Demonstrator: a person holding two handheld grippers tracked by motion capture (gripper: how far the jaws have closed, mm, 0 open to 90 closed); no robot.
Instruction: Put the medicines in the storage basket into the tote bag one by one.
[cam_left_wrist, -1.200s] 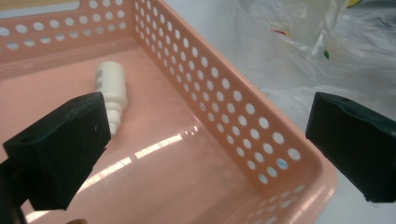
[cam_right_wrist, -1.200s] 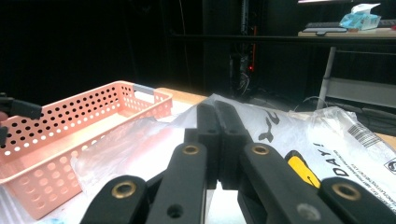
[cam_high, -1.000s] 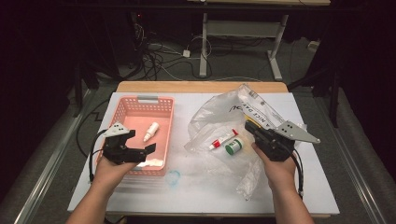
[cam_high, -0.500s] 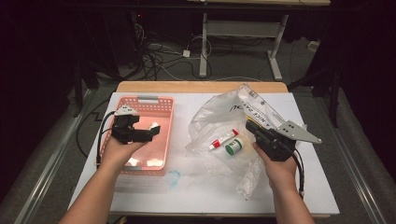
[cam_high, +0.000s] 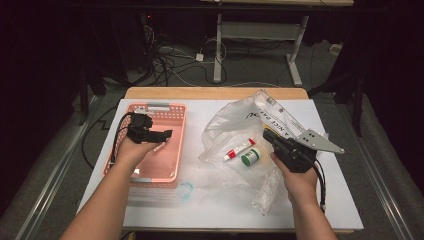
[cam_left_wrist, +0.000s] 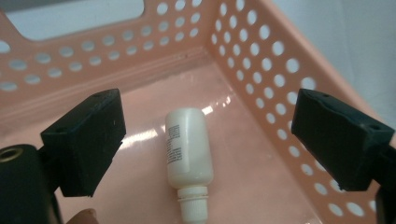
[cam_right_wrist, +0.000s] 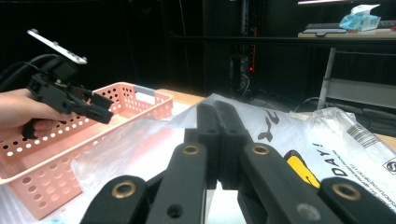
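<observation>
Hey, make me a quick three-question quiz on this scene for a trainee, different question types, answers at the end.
1. True or false: the left claw is shut on the white bottle.
2. Where does the white bottle lie? A) in the pink basket B) on the plastic bag C) on the floor
3. Fill in: the right claw is ____ (open/shut).

Key: 1 false, its jaws stand wide apart on either side of the bottle; 2 A; 3 shut.

The plastic bag (cam_right_wrist: 327, 140) reads "DAY!", part of "A NICE DAY"
</observation>
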